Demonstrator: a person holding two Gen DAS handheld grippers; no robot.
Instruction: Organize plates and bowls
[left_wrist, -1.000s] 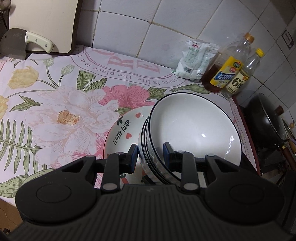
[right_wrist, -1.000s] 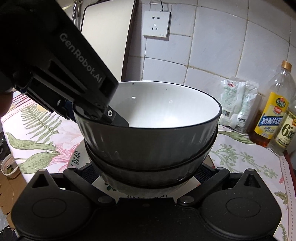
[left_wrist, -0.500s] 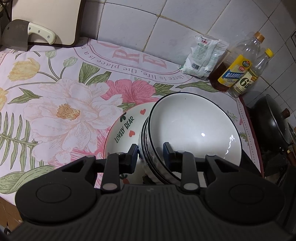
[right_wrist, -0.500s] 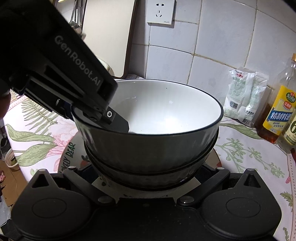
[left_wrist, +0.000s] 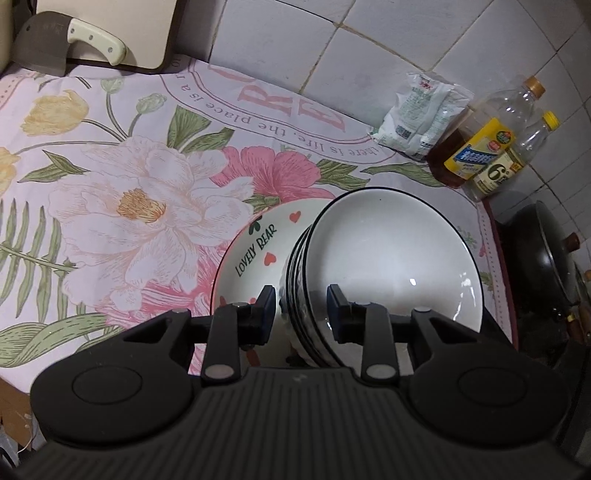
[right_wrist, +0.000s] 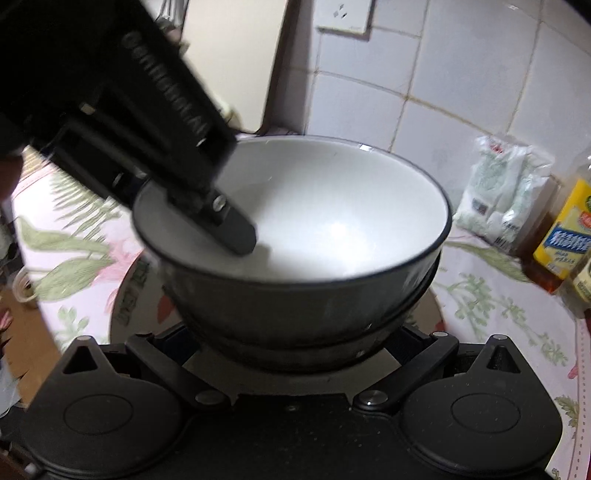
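A stack of white bowls with dark ribbed outsides and black rims (left_wrist: 391, 266) sits on a white "LOVELY BEAR" plate (left_wrist: 255, 251). My left gripper (left_wrist: 301, 306) straddles the near rim of the stack, one finger outside and one inside the top bowl, gripping the rims. In the right wrist view the same bowl stack (right_wrist: 303, 266) fills the centre, with the left gripper's finger (right_wrist: 232, 229) over its left rim. My right gripper (right_wrist: 295, 354) sits spread wide low around the stack's base; its fingertips are hidden under the bowls.
A floral cloth (left_wrist: 129, 184) covers the counter. A cleaver (left_wrist: 66, 40) and cutting board lean at the back left. A white packet (left_wrist: 421, 110) and two oil bottles (left_wrist: 484, 147) stand at the back right by the tiled wall. A black wok (left_wrist: 546, 258) sits right.
Both cameras have risen and the right wrist view now looks down more into the top bowl and is blurred by motion. The left gripper keeps its hold on the rims.
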